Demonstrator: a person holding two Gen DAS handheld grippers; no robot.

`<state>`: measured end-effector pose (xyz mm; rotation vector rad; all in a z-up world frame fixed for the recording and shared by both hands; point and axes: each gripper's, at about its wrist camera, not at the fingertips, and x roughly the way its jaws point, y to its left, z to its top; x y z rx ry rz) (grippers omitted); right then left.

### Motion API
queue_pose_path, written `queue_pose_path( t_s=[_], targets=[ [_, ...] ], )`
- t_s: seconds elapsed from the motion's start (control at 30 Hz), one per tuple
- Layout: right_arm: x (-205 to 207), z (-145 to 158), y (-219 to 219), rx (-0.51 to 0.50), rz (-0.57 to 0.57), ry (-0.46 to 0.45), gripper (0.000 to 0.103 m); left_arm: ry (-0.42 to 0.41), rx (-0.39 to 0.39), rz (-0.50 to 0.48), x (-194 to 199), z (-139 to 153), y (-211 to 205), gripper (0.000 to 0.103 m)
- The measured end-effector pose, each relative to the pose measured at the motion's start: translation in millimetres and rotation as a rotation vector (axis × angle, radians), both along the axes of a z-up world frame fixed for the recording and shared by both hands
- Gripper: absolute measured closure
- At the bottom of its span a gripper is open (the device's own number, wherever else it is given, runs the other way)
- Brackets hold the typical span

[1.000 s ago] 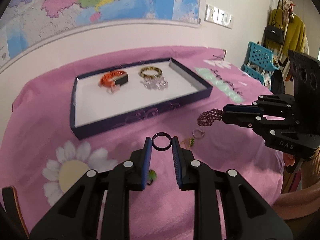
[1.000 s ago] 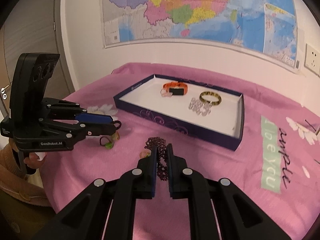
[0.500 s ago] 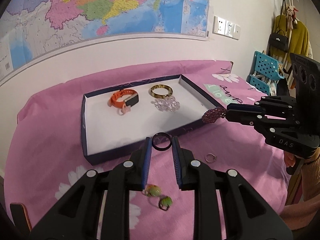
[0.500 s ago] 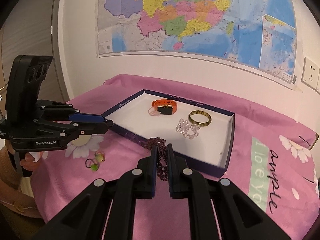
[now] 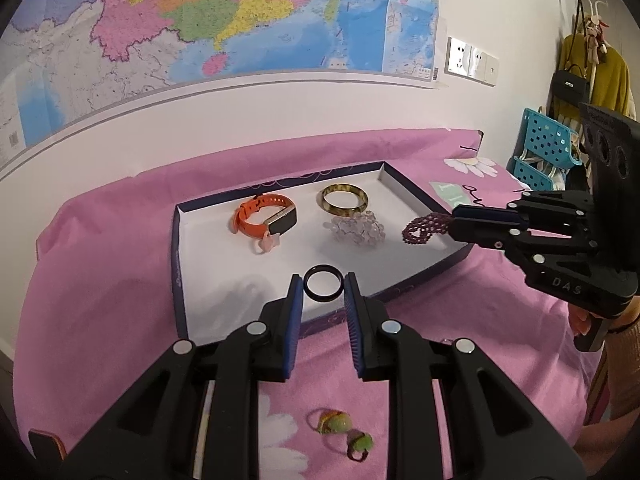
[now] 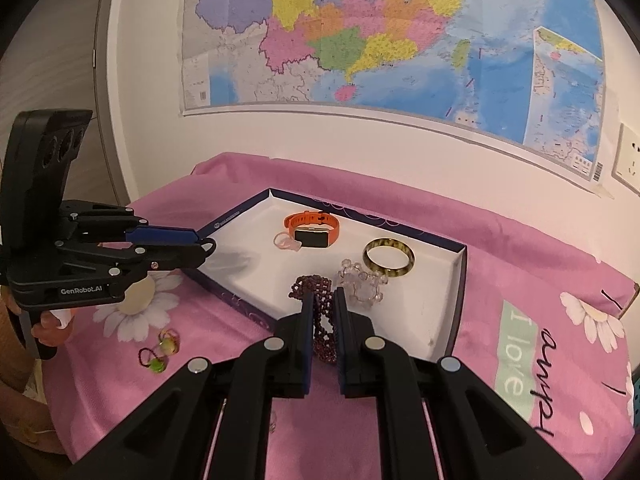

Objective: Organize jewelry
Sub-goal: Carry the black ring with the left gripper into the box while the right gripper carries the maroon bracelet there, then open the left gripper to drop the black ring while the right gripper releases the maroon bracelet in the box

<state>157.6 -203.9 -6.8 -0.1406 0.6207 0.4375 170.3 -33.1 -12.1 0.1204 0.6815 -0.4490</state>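
Both sets of fingers are holding something. On my left gripper [image 5: 323, 292], the blue fingers [image 5: 294, 304] are squeezing a black ring [image 5: 323, 283] by its two sides, and I am holding it over the near part of the white tray [image 5: 208, 280]. My right gripper [image 6: 322, 310] is pinching a dark red bead bracelet [image 6: 314, 292] tight, and it is hanging over the tray's right edge. Inside the tray, an orange watch [image 5: 266, 220], a yellow-brown bangle [image 5: 345, 199] and a clear bead bracelet [image 5: 356, 231] are lying close together. Two small green rings [image 5: 344, 434] are sitting on the pink cloth [image 5: 100, 280] under my left gripper, outside the tray.
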Motion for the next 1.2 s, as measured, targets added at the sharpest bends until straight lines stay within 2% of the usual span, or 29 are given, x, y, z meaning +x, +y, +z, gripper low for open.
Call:
queue_pose_path(
  t_s=[0.43, 1.2],
  targets=[
    [32.1, -10.7, 6.0, -0.039, 0.004, 0.042, 0.095, 0.027, 0.03, 0.008, 30.0, -8.9, -8.1, 0.082],
    [63.0, -40.3, 15.6, -0.079, 0.026, 0.125, 0.095, 0.099, 0.071, 0.023, 63.5, -31.4, -21.1, 0.082]
  ],
)
